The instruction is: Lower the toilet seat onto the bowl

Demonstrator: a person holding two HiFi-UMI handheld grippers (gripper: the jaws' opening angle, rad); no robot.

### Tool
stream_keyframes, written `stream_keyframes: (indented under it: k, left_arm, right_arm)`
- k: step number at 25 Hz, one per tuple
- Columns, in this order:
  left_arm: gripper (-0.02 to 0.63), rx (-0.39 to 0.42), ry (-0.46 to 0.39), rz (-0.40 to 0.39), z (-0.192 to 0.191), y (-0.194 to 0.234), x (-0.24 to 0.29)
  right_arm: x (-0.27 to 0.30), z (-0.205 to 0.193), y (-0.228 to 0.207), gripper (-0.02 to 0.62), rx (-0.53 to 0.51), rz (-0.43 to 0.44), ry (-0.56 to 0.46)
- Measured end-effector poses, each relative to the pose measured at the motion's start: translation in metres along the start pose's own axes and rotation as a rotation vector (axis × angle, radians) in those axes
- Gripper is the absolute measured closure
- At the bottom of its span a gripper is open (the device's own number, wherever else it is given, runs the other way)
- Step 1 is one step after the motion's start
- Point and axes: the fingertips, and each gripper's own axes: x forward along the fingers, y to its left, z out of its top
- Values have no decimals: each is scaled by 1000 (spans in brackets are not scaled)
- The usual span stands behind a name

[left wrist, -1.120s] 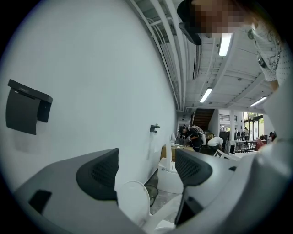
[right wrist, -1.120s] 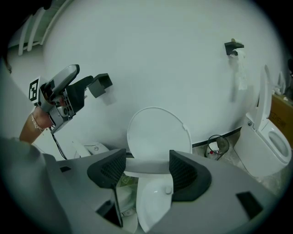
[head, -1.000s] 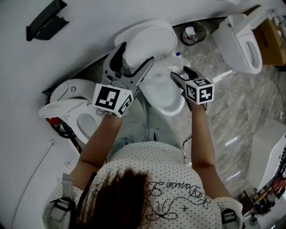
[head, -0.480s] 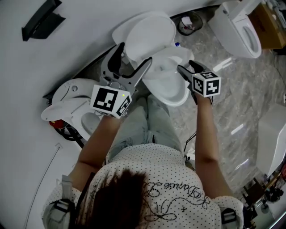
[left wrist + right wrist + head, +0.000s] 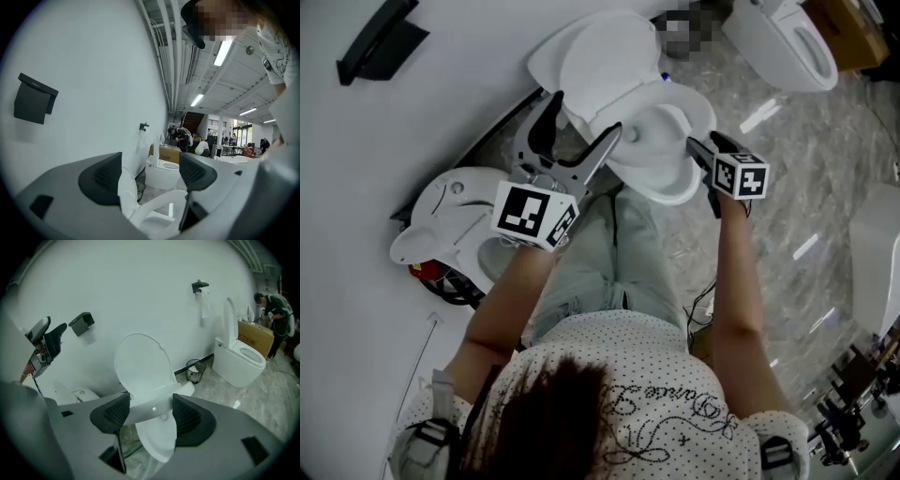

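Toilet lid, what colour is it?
The toilet lid is plain white, clearest in the right gripper view.

1. Cut off by the head view's top edge: second toilet (image 5: 778,42), black wall holder (image 5: 370,42).
2. Partly hidden there behind the left gripper (image 5: 584,114): floor toilet (image 5: 441,211).
3. Covered by the right gripper (image 5: 150,411) in its own view: ends of the clamped toilet seat (image 5: 154,407), much of the bowl (image 5: 157,444).
4. Too small to tell: bin (image 5: 193,370) contents, distant people (image 5: 183,138).

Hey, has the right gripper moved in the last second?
Yes. The right gripper has swung rightward: the black wall bracket and raised lid now sit further left in its view.
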Motion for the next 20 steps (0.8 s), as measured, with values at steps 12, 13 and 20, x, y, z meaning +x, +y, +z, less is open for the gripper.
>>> stream_keyframes:
  k: [12,13,20]
  left_arm:
    - [236,-4,59,-41,-38,-48,10]
    - [236,-2,58,-38,-41,-53,13]
    - [236,-6,65,-30,-66,-88,30]
  right_arm:
    - [-11,-56,-32,362,70,-58,-33]
    - [-11,-61,-35,365,72,-54,-28]
    - [-12,-89,-48,371,69,-35,-33]
